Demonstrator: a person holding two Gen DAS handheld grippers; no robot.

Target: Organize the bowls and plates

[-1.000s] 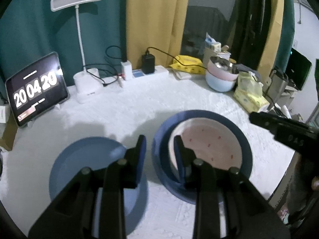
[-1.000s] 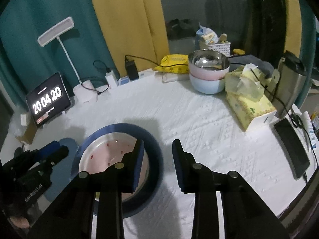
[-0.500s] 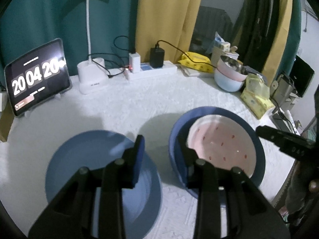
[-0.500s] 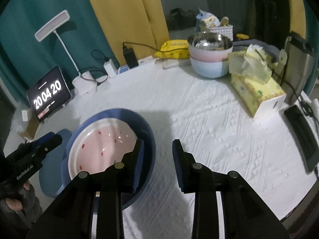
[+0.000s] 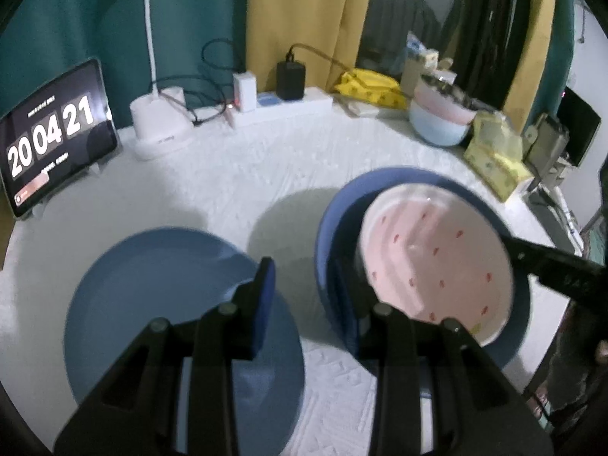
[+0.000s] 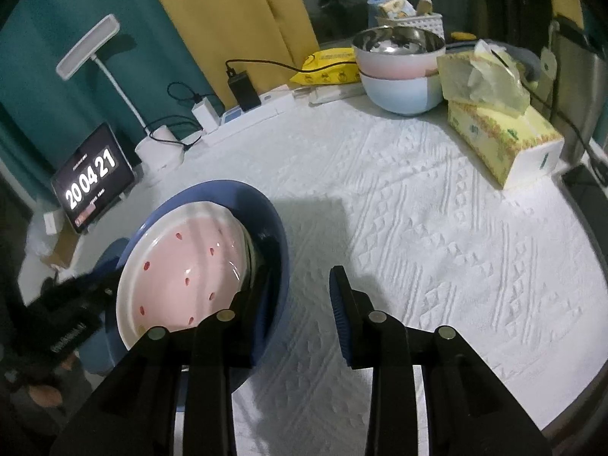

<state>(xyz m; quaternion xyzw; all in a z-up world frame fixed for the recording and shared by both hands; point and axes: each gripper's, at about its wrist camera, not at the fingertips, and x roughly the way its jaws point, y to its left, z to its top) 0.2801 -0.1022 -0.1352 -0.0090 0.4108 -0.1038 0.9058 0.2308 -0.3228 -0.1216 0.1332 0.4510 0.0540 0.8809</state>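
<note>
Setting the nested pair down squarely is judged to be the step in hand; items are listed from frame left to frame right. Light blue plate (image 5: pixel 152 285): flat on the white tablecloth (image 6: pixel 437 228), lower left of the left wrist view, just beside the pair and a likely base for stacking. Left gripper (image 5: pixel 304 285): partly open, astride the near-left rim of the dark blue bowl (image 5: pixel 380 174), one finger over the light blue plate and the other inside the bowl; a gap shows at the outer pad, so nothing is clamped. Dark blue bowl: centre right of that view, apparently tilted; whether its base sits on the cloth cannot be told. Pink spotted plate (image 5: pixel 437 258): lying loose and canted inside the bowl, liable to slide if the bowl tips further. Right gripper (image 6: pixel 300 288): astride the opposite rim, lower centre of the right wrist view, jaws opening, the bowl wall between them but the outer pad clear of it. Advice: level both sides together, confirm the base is seated before backing the fingers out, and draw them straight off the rim. Stacked bowls (image 6: pixel 399 76): upper right, well apart.
</note>
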